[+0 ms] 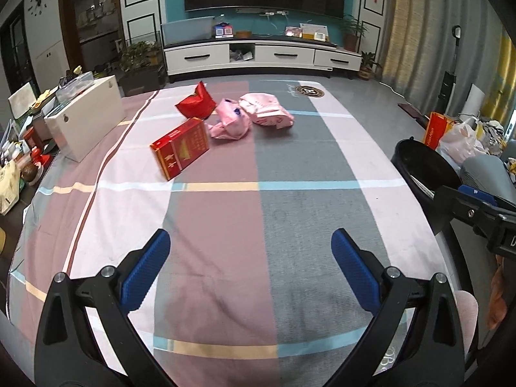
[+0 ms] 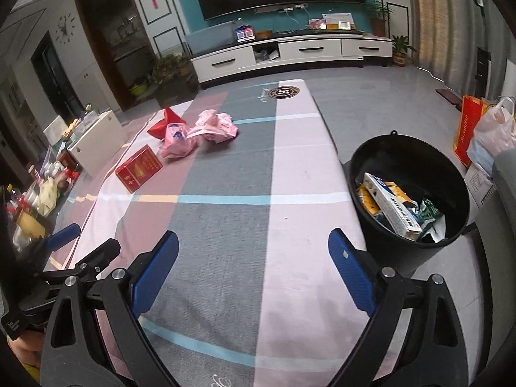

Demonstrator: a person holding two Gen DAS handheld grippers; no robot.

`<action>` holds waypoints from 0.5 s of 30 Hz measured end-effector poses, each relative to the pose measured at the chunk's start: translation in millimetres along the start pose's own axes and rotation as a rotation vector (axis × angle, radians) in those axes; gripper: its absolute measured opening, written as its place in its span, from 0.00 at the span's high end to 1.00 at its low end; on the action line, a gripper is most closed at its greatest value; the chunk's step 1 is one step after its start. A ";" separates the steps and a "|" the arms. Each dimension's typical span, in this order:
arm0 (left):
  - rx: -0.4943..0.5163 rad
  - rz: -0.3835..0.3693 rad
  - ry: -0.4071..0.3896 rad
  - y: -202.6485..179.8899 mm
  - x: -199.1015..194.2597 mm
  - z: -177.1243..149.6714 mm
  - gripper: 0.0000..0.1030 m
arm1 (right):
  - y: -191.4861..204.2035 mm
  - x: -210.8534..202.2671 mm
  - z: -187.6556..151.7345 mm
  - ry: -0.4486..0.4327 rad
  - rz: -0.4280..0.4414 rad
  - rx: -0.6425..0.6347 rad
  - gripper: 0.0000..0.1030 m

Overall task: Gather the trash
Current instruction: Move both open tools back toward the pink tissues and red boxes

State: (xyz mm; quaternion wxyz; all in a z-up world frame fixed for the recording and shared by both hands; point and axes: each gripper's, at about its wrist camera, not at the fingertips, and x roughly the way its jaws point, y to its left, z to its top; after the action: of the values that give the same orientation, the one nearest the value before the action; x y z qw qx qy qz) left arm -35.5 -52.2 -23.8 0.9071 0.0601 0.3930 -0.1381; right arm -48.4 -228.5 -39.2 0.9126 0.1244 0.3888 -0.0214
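Note:
On the chequered cloth (image 1: 225,219) (image 2: 290,174) lie a flat red box (image 1: 180,148) (image 2: 138,168), a red pouch (image 1: 195,101) (image 2: 164,124), a crumpled pink bag (image 1: 229,122) (image 2: 176,143) and a pink wrapper bundle (image 1: 267,110) (image 2: 215,127). My left gripper (image 1: 251,248) stands open over bare cloth, well short of them. My right gripper (image 2: 253,248) is open too, with nothing between its blue pads. A black bin (image 2: 409,193) (image 1: 422,167) holding cartons and wrappers stands beside the table's right edge.
A white box (image 1: 85,117) (image 2: 98,145) stands at the table's left side, with bottles and jars (image 2: 35,200) beyond it. A red paper bag (image 2: 469,129) and a plastic bag (image 2: 495,135) sit on the floor right. A TV cabinet (image 1: 261,56) lines the far wall.

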 end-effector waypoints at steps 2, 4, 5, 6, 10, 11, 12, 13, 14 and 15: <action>-0.008 0.002 0.000 4.6 0.7 0.3 0.03 | 5.6 4.2 1.1 0.009 0.005 -0.010 0.11; -0.014 0.006 0.003 8.8 1.7 0.0 0.03 | 10.8 9.1 2.5 0.016 0.010 -0.017 0.11; -0.018 0.010 0.004 11.3 2.6 -0.3 0.03 | 13.5 11.0 3.4 0.019 0.012 -0.020 0.11; -0.022 0.012 0.006 14.3 3.4 -0.6 0.03 | 15.4 12.6 3.0 0.021 0.014 -0.023 0.11; -0.038 0.018 0.015 22.8 7.6 -0.5 0.03 | 25.9 20.8 8.2 0.029 0.023 -0.041 0.11; -0.042 0.019 0.017 24.8 8.7 -0.6 0.03 | 28.0 22.1 9.2 0.029 0.025 -0.045 0.11; -0.046 0.020 0.018 27.3 10.1 -0.5 0.03 | 31.0 24.1 10.8 0.030 0.028 -0.050 0.11; -0.048 0.021 0.020 29.2 11.8 0.3 0.03 | 32.9 25.9 12.0 0.032 0.029 -0.053 0.11; -0.051 0.021 0.022 30.9 13.1 0.5 0.03 | 34.3 27.0 13.0 0.033 0.030 -0.054 0.11; -0.055 0.021 0.024 32.7 14.6 0.6 0.03 | 36.2 29.6 14.4 0.036 0.032 -0.056 0.11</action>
State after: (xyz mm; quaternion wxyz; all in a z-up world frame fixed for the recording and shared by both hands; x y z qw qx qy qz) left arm -15.9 -24.1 -34.0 0.9050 0.0407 0.4070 -0.1171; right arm -12.7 -195.3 -43.1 0.9089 0.1052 0.4035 0.0062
